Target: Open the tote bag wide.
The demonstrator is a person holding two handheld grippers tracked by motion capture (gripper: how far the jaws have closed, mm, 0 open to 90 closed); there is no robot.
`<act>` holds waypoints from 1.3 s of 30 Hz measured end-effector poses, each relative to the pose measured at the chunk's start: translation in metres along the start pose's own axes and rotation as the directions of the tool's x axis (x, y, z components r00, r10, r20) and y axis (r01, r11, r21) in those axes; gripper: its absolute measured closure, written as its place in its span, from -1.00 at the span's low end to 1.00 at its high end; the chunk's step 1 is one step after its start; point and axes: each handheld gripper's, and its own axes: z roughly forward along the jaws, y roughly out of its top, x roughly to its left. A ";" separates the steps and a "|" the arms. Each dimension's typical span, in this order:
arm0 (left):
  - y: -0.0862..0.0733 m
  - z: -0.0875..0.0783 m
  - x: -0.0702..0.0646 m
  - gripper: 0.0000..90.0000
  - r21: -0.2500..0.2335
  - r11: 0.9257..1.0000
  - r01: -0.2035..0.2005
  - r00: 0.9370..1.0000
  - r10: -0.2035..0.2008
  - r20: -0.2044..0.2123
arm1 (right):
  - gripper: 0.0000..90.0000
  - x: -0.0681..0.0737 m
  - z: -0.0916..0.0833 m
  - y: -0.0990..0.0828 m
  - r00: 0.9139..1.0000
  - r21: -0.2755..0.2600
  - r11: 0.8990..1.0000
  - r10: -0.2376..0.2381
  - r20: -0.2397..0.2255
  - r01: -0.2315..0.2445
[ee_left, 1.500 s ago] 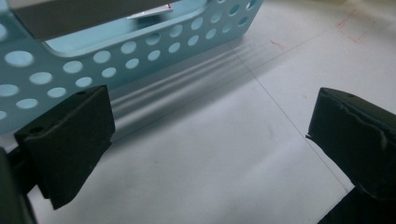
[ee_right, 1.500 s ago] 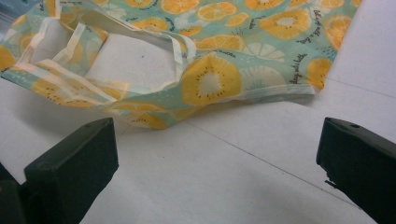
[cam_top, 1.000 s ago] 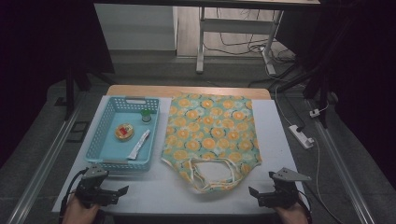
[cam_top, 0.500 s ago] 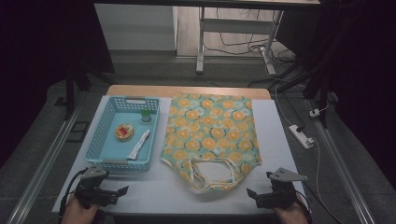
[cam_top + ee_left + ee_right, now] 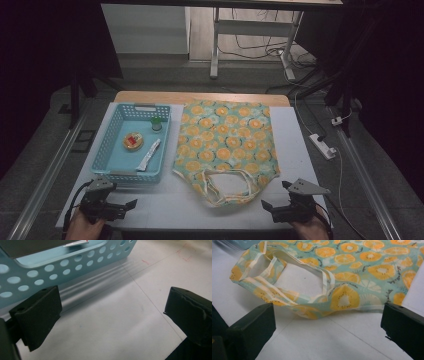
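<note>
A cloth tote bag (image 5: 225, 142) printed with orange slices lies flat mid-table, its handles (image 5: 225, 185) toward the front edge. The right gripper view looks at those handles (image 5: 287, 275) and the bag's near corner (image 5: 344, 297). A light blue perforated basket (image 5: 112, 145) stands left of the bag and holds a small green-capped bottle (image 5: 156, 123), a round orange-and-red item (image 5: 133, 141) and a white packet (image 5: 149, 154). My left gripper (image 5: 131, 204) rests open at the front left, just before the basket wall (image 5: 70, 262). My right gripper (image 5: 266, 205) rests open at the front right, short of the bag.
The white tabletop (image 5: 170, 205) has a bare strip along the front between the grippers. A white power strip (image 5: 324, 146) lies off the table's right edge on the floor. Metal rails run along both sides; a desk frame (image 5: 250, 40) stands behind.
The right gripper has shifted very slightly; the left gripper, bag and basket stay where they were.
</note>
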 end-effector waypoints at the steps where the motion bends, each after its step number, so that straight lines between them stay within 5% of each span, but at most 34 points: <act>1: 0.000 0.000 0.000 -0.97 0.002 1.000 0.001 1.000 -0.001 0.000 | -1.00 0.001 0.000 0.001 1.000 -0.002 1.000 -0.002 -0.006 0.002; 13: 0.000 0.000 0.000 -0.97 0.001 1.000 0.002 1.000 -0.002 0.003 | -1.00 0.014 0.014 0.009 0.996 0.049 0.998 -0.047 -0.074 0.050; 32: 0.000 0.001 0.001 -0.98 0.006 1.000 0.001 1.000 -0.001 0.007 | -1.00 0.048 0.058 0.021 0.972 0.145 0.975 -0.138 -0.193 0.167; 39: 0.000 0.001 0.001 -0.98 0.008 1.000 0.002 1.000 -0.002 0.008 | -0.56 0.055 0.067 0.023 0.954 0.125 0.968 -0.184 -0.237 0.218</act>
